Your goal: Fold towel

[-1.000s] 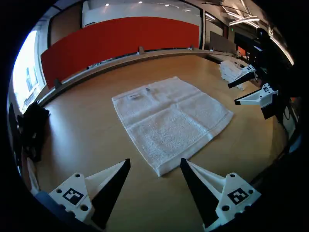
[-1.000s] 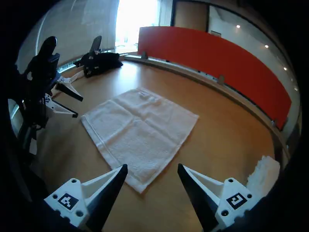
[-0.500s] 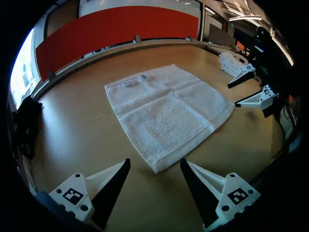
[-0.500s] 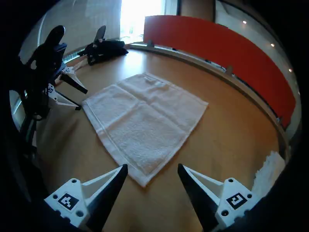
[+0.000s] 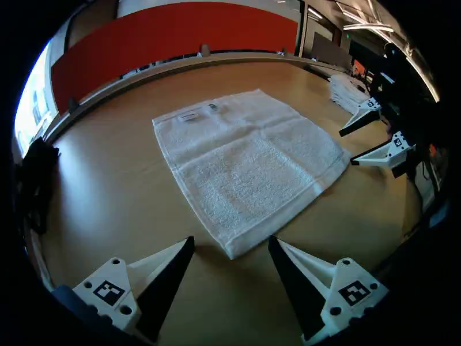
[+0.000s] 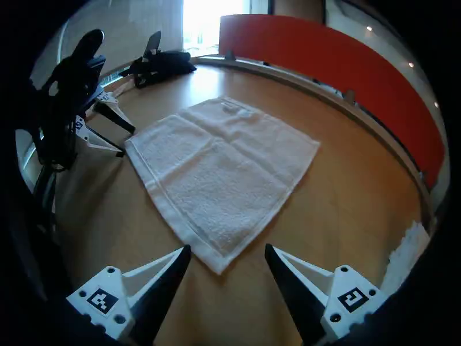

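On the table [image 5: 104,190]: a white towel [image 5: 248,167], spread flat in one layer, with faint crease lines crossing near its middle and a small label [image 5: 189,117] by one edge. Turned cornerwise to both cameras.

Left gripper [image 5: 230,239]: wide open, gripping nothing. Fingers set either side of one towel corner, that corner lying in the gap between them. No pinch on the cloth. Cannot tell whether resting on the table or hovering above it.

Right gripper [image 6: 227,247]: likewise wide open and empty, fingers straddling a different towel corner, with the corner again in the gap. No contact with the cloth to be seen. Height above the table unclear.

In the left gripper view, right gripper just beside the towel's right-hand corner, fingers spread and pointing in toward the cloth. In the right gripper view, left gripper just beside the towel's left-hand corner, fingers spread too.

Beyond the towel, along the table's far edge: a red panel [image 5: 173,29]. Well apart from the towel on one side, a pile [image 5: 346,92] of white folded cloth. Well apart on the opposite side, a black object [image 6: 161,60], too dark to make out.
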`<state>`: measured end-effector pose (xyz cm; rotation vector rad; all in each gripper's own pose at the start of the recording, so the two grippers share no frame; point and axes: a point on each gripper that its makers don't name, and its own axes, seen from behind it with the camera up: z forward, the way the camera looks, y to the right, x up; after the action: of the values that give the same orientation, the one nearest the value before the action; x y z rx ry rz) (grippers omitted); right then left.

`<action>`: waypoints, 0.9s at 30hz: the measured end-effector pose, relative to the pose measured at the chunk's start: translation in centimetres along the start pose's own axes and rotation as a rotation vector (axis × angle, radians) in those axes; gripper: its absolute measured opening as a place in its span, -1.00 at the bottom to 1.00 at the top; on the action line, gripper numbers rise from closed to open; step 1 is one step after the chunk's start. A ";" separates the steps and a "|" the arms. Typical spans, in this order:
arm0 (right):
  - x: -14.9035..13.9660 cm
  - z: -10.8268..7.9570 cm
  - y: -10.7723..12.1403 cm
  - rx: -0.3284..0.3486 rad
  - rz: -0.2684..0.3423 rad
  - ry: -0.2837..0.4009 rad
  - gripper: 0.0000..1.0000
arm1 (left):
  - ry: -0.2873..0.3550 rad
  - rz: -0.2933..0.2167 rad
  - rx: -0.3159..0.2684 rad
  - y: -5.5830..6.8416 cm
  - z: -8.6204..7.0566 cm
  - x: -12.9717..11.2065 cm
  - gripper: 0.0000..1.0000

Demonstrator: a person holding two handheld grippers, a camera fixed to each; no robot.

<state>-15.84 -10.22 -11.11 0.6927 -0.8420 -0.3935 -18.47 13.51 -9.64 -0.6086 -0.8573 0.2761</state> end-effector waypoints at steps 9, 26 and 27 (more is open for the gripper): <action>-0.7 0.3 -0.6 0.031 -0.012 -0.025 0.59 | -0.011 0.043 0.008 0.0 0.2 -0.3 0.74; -0.9 0.3 -0.9 0.045 0.002 -0.020 -0.14 | -0.026 0.035 0.015 0.6 0.3 -0.2 -0.07; -0.9 0.3 -1.0 0.045 0.003 -0.020 -0.21 | -0.027 0.034 0.015 0.6 0.4 -0.2 -0.11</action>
<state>-16.68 -10.54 -12.13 0.7307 -0.8729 -0.3804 -18.84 14.08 -9.96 -0.6067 -0.8706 0.3220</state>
